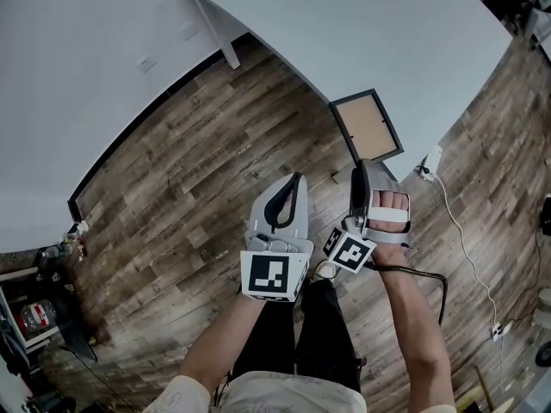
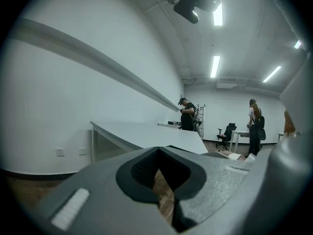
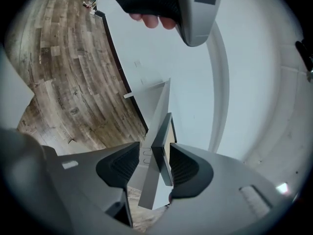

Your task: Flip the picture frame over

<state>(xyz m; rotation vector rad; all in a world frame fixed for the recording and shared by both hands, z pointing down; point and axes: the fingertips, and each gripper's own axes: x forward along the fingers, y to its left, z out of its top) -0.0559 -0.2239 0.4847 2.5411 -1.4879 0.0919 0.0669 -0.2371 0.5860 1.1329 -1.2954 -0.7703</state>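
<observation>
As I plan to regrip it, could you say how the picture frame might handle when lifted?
The picture frame looks flat and rigid, so it probably lifts without flexing. Its thin edge sits between the right gripper's open jaws, so a pinch there may let it pivot.

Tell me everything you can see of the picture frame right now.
The rectangular black-bordered picture frame lies flat at the near edge of the white table, a tan cardboard-like panel facing up inside its border. The right gripper view shows its near side between the parted tongs of the right gripper, close to one pad, clear of the other, so not clamped. Front or back cannot be told.
</observation>
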